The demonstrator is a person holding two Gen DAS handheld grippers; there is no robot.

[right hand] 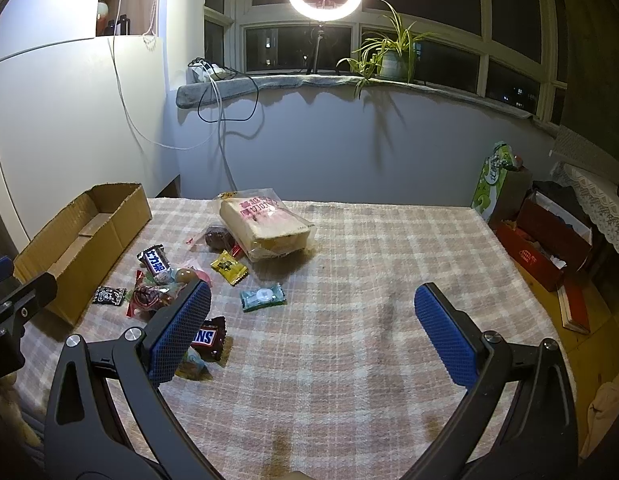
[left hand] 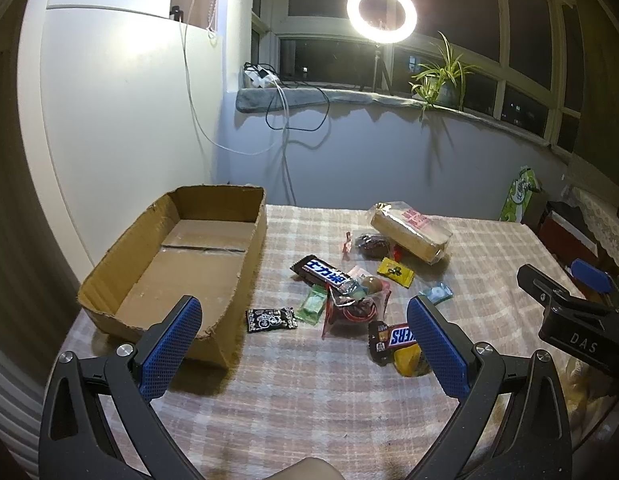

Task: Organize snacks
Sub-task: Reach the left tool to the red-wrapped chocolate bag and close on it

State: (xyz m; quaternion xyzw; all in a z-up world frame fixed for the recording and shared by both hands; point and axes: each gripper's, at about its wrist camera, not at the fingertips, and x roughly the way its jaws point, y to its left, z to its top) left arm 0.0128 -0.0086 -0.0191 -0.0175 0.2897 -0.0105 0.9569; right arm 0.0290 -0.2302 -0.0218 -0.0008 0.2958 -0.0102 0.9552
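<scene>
A low cardboard box with torn, ragged rims sits open and bare inside at the left of the table, on a soft woven cloth checked in pink and cream. Just right of it the snacks lie in a loose heap: a glossy dark Snickers bar with Chinese lettering, a second Snickers bar nearer the front, a small black sachet close to the box wall, a flat yellow sachet, a green sweet wrapper and a crinkly clear pack of dark red fruit. Behind them a block of sliced bread in a clear bag lies on its side, touching a small wrapped brown cake. A pale teal packet lies a little apart to the right.

The left gripper hangs above the near edge, its blue, dimpled pads spread wide with nothing between them; its right finger covers part of the near Snickers bar and a yellow wrapper that may hold a sweet. The right gripper is likewise splayed and empty, its left finger overlapping the same bar.

The right half of the cloth is free, up to the table edge beside red boxes on the floor.
</scene>
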